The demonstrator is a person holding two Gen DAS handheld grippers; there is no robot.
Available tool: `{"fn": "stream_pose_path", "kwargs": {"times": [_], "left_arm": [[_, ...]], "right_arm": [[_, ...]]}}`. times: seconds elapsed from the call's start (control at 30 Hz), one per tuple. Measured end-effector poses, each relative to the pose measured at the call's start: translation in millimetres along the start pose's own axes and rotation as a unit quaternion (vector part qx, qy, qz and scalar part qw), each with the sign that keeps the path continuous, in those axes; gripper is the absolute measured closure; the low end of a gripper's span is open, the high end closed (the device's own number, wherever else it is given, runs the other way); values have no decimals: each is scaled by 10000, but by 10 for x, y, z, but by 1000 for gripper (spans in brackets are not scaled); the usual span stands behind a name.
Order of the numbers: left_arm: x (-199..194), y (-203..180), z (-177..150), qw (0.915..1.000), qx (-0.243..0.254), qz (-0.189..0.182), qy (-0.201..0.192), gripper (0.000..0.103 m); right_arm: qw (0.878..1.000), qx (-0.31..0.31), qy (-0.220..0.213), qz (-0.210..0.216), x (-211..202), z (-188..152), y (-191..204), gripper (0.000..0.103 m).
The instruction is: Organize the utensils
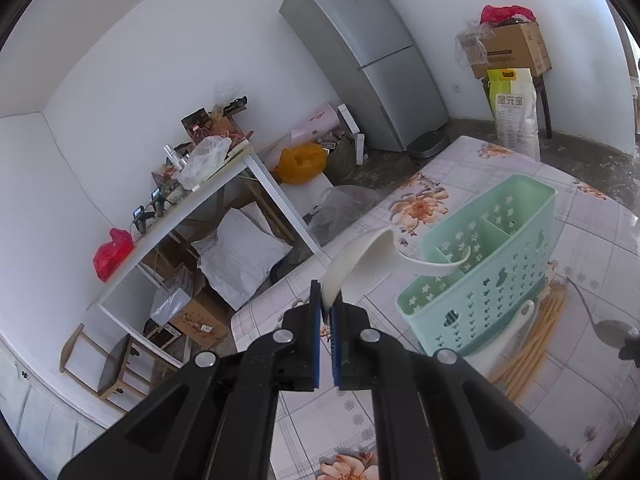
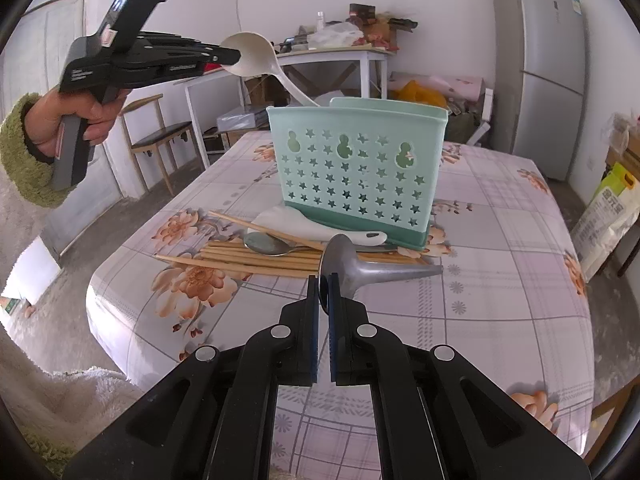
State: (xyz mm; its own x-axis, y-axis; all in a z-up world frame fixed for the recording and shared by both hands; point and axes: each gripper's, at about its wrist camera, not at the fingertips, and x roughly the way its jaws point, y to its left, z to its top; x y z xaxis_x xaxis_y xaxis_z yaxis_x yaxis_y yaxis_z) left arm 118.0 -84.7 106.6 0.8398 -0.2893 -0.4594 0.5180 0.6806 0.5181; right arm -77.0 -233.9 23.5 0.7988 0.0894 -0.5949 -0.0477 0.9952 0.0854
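White ladle [image 1: 362, 258], bowl clamped in left gripper [image 1: 327, 307] fingers, handle over mint caddy [image 1: 486, 264]. Lower handle-first into the 12 o'clock compartment. Right gripper [image 2: 324, 294] fingers clamp metal spoon [image 2: 360, 266].

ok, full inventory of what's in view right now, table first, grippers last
utensil caddy: 1, mint green, star-punched, upright mid-table
tablecloth: 1, floral check, covers table
white ladle: 1, held by its bowl in left gripper, handle end in the caddy
metal spoon: 1, grey, bowl clamped in right gripper, above the table
steel spoon: 1, lying on the chopsticks
chopsticks: a pile, tan, in front of caddy
white rice paddle: 1, flat against caddy base
fridge: 1, silver, back wall
side table: 1, white, cluttered
left gripper: black, shut on ladle
right gripper: black, shut on metal spoon
hand: 1, green fuzzy sleeve, holds left gripper
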Motion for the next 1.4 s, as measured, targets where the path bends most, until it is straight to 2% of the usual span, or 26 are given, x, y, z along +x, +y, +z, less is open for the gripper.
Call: {"fn": "stream_pose_path", "kwargs": {"times": [0.13, 0.33, 0.5, 0.73, 0.9, 1.0, 1.07, 1.23, 1.3, 1.4], "left_arm": [[-13, -34, 39, 9997, 181, 171, -87, 101], [-162, 49, 62, 9958, 593, 670, -211, 103], [-226, 113, 59, 9958, 536, 713, -188, 103], [-181, 187, -23, 9990, -50, 446, 7, 102], [-82, 363, -258, 9951, -932, 46, 326, 101], [2, 453, -509, 9881, -1405, -108, 608, 101], [52, 546, -696, 9805, -1791, -204, 787, 96], [109, 842, -1214, 9489, -2951, -258, 1087, 82], [128, 925, -1445, 9364, -3294, -199, 1195, 82], [147, 976, -1697, 9235, -3574, -112, 1390, 82]], "right_arm": [[10000, 21, 9, -2, 1, 0, -9, 101], [10000, 43, 3, 16, -5, 0, -16, 101], [10000, 76, -17, 48, -10, 0, -33, 101], [9999, 102, -12, 88, -24, 9, -59, 101], [9997, 157, 33, 192, -12, 39, -86, 100], [9995, 159, 49, 256, -5, 59, -94, 100], [9994, 163, 71, 294, 5, 71, -101, 100], [9990, 137, 190, 383, 53, 99, -103, 100], [9988, 138, 243, 404, 77, 109, -99, 100], [9985, 142, 317, 420, 114, 130, -97, 99]]}}
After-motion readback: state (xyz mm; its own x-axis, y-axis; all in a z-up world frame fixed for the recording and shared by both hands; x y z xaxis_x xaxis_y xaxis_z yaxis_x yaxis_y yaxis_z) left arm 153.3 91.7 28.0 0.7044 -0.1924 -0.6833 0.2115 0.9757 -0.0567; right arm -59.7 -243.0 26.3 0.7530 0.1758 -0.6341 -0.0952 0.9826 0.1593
